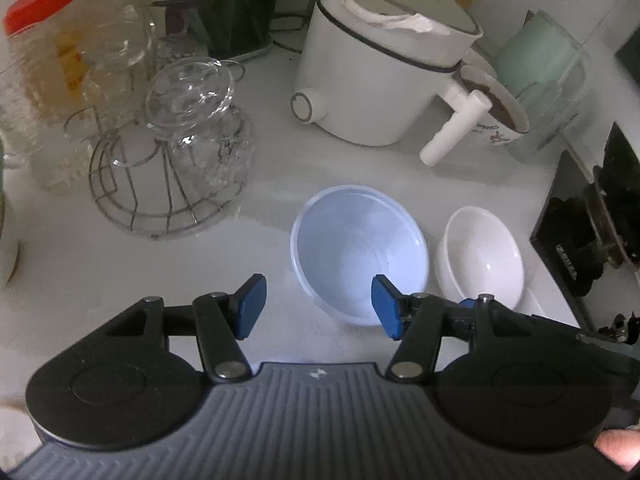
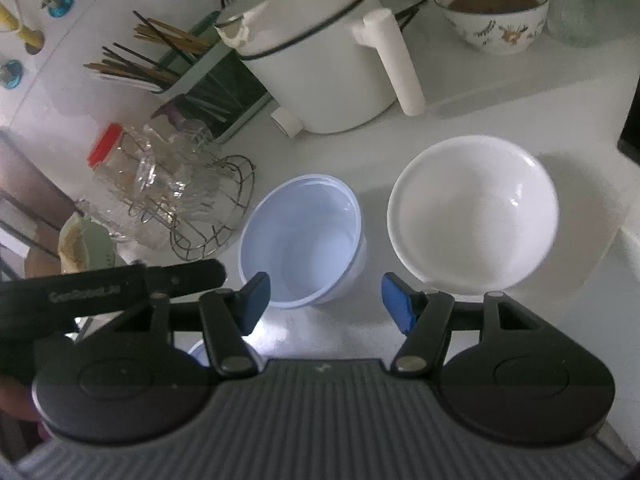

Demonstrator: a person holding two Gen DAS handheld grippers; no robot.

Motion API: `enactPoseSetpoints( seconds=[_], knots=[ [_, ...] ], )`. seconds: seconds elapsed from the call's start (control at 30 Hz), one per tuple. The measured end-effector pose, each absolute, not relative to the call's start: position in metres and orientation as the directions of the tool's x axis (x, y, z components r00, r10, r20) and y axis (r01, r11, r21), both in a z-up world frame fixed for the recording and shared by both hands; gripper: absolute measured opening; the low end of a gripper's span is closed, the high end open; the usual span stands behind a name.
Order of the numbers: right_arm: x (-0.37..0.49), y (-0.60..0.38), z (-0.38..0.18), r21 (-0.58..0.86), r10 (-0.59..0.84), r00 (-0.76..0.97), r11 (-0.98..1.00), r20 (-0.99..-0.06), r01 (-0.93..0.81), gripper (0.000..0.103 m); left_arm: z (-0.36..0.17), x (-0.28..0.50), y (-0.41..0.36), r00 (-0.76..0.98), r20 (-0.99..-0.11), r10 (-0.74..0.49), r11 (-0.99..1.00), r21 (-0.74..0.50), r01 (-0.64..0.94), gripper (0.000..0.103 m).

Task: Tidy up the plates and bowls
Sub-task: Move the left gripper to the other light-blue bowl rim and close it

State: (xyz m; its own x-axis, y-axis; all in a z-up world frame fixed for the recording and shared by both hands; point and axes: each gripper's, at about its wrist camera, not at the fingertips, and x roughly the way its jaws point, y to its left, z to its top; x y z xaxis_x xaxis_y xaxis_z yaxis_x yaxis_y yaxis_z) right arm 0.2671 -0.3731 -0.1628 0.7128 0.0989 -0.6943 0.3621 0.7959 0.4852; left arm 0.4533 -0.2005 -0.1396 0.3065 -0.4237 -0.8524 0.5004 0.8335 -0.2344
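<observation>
The left gripper's right finger [image 1: 386,306] hides the near rim of the pale blue bowl [image 1: 356,256]. The jar [image 1: 36,60] blurs at the left edge, and the stove [image 1: 592,240] is cut off at the right edge.

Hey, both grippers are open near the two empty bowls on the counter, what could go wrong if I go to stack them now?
1. The pale blue plastic bowl looks light; closing the left gripper on its rim could tip or skid it.
2. It sits close to the wire rack of glassware, so a push that way might knock the glasses.
3. The white ceramic bowl looks glossy and could slip from the right gripper fingers.
</observation>
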Motion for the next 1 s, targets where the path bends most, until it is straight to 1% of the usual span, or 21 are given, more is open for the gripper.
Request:
enactPoseSetpoints(
  seconds=[0.27,0.37,0.47,0.53,0.6,0.77,0.8,0.83,0.9,0.97,1.0],
  knots=[
    [0.29,-0.375,-0.177,0.514,0.122,0.684,0.756,-0.719,0.405,0.064,-0.161,0.48,-0.208,0.244,-0.882,-0.404,0.821,-0.232,0.521,0.063],
    [0.293,-0.378,-0.179,0.502,0.088,0.673,0.738,-0.734,0.451,0.063,-0.17,0.491,-0.207,0.215,-0.889,-0.405,0.82,-0.249,0.515,0.063],
    [0.295,-0.381,-0.182,0.515,0.084,0.677,0.718,-0.731,0.468,0.063,-0.177,0.501,-0.207,0.205,-0.892,-0.403,0.823,-0.254,0.508,0.062],
    [0.296,-0.382,-0.185,0.522,0.088,0.674,0.707,-0.734,0.477,0.059,-0.18,0.507,-0.206,0.199,-0.885,-0.421,0.821,-0.279,0.497,0.062],
    [0.297,-0.383,-0.188,0.528,0.098,0.667,0.699,-0.739,0.483,0.057,-0.183,0.511,-0.205,0.198,-0.881,-0.43,0.825,-0.294,0.483,0.062],
    [0.301,-0.382,-0.192,0.526,0.102,0.66,0.698,-0.744,0.485,0.047,-0.191,0.522,-0.199,0.195,-0.876,-0.441,0.84,-0.326,0.434,0.048],
    [0.302,-0.381,-0.193,0.524,0.101,0.659,0.7,-0.745,0.485,0.044,-0.192,0.524,-0.198,0.189,-0.877,-0.441,0.841,-0.331,0.428,0.047],
    [0.302,-0.381,-0.193,0.522,0.1,0.658,0.702,-0.746,0.485,0.039,-0.193,0.525,-0.197,0.185,-0.879,-0.439,0.844,-0.333,0.421,0.045],
    [0.304,-0.381,-0.194,0.517,0.105,0.654,0.71,-0.749,0.478,0.035,-0.195,0.528,-0.195,0.181,-0.876,-0.446,0.846,-0.347,0.404,0.042],
    [0.305,-0.381,-0.194,0.517,0.112,0.651,0.713,-0.751,0.473,0.032,-0.196,0.527,-0.194,0.174,-0.872,-0.457,0.844,-0.363,0.394,0.036],
    [0.306,-0.38,-0.194,0.518,0.116,0.651,0.715,-0.75,0.47,0.03,-0.196,0.527,-0.194,0.174,-0.87,-0.461,0.842,-0.367,0.395,0.034]
  ],
)
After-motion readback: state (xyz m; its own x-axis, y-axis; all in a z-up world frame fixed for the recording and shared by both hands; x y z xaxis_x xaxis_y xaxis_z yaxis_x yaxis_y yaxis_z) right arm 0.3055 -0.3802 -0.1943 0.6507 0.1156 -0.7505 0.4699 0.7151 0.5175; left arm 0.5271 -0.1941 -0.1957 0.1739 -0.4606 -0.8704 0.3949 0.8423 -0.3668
